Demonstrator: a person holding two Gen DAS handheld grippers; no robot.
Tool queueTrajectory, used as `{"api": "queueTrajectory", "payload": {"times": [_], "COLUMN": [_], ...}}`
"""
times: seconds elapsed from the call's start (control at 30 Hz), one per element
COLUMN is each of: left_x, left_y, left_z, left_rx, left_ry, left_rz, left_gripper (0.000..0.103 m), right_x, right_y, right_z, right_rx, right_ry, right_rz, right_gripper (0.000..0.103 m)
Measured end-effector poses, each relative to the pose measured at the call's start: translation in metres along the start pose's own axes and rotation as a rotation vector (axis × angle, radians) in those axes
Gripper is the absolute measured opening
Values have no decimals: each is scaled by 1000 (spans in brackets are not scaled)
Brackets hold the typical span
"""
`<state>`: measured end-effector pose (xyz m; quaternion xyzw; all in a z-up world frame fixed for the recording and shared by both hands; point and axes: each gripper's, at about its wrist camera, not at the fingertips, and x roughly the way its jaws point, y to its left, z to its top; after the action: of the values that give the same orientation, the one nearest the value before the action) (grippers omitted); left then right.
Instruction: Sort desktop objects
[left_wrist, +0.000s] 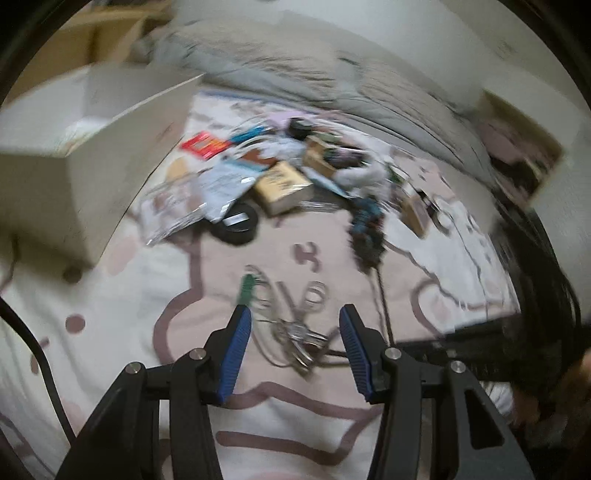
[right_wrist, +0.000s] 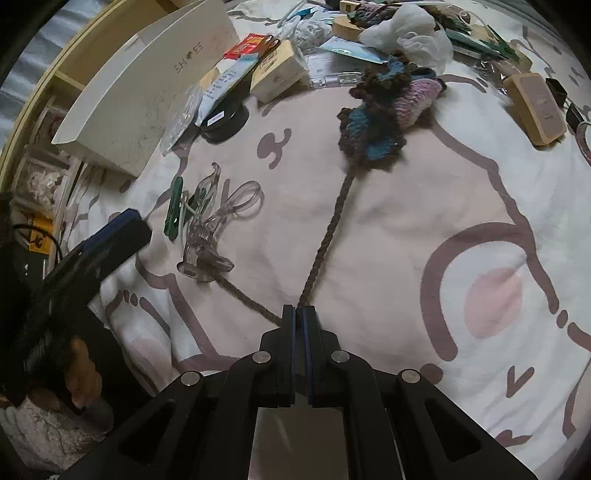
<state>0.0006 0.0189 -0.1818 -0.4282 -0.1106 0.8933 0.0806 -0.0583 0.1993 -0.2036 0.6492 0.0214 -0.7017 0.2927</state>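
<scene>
1. Right gripper (right_wrist: 298, 314): jaws pressed together, pinching the brown braided cord (right_wrist: 330, 229) at its bend.
2. The cord runs up from the jaws to a crocheted piece of blue, brown and pink yarn (right_wrist: 384, 110) lying on the pink-and-white printed bedsheet (right_wrist: 461, 206).
3. The cord's other leg runs left towards a cluster of clear plastic clips (right_wrist: 214, 229).
4. Left gripper (left_wrist: 295, 328): jaws spread, nothing between the pads; it hovers over the clear clips (left_wrist: 295, 325); this view is blurred.
5. A green plastic clothes peg (right_wrist: 174, 210) lies just beside the clear clips.
6. A white cardboard box (right_wrist: 147, 92) stands at the left.
7. A pile of packets and small boxes (right_wrist: 273, 66) lies beyond, near the white box.
</scene>
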Motion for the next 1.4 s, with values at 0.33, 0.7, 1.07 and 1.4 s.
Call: {"api": "queueTrajectory", "payload": {"times": [0.33,0.7,1.07,1.4], "left_x": [25,32,24,27], "left_y": [-14,-5,11,-6], "left_z": [-15,-12,0,-7], "left_rx": [58,-27,-128,-75], "left_ry": [106,113,88,109], "left_rz": [39,33,4,-26], "left_gripper": [31,12,7,7], "right_x": [-2,-3,-20,-79], "right_y": [-2,-4,-19,-64], "right_z": [-3,-6,0,14], "right_rx": [5,-5,40,159], "right_ry": [-1,-2,-57,-237], "right_rz": [11,7,-16,-56], "right_gripper": [5,5,5,5]}}
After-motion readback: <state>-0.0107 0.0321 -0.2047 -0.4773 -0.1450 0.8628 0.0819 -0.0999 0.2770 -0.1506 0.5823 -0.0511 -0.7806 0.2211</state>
